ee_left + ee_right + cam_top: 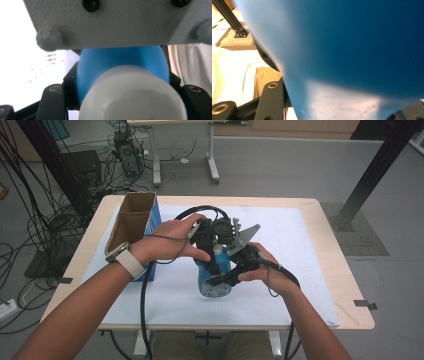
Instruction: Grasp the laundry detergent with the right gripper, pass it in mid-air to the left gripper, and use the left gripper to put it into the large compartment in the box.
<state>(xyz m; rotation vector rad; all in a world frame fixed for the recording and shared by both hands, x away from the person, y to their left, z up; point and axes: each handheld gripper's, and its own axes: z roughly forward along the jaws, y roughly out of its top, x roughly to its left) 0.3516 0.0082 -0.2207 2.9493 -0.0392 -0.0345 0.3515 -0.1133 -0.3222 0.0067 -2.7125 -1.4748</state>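
bottle (214, 279): blue, white cap (132, 95), standing mid-tabletop (310, 270) on the white mat, between your two hands.
left claw (212, 265): clamped near the bottle's top; cap sits right in front of its camera, so likely you're set to twist it.
right claw (227, 279): clamped on the blue body, low down; probably bracing it while the other works.
box (134, 227): open, just left of your left wrist; mind it if you swing that way.
room: free mat to the right and front; near edge is close to your forearms.
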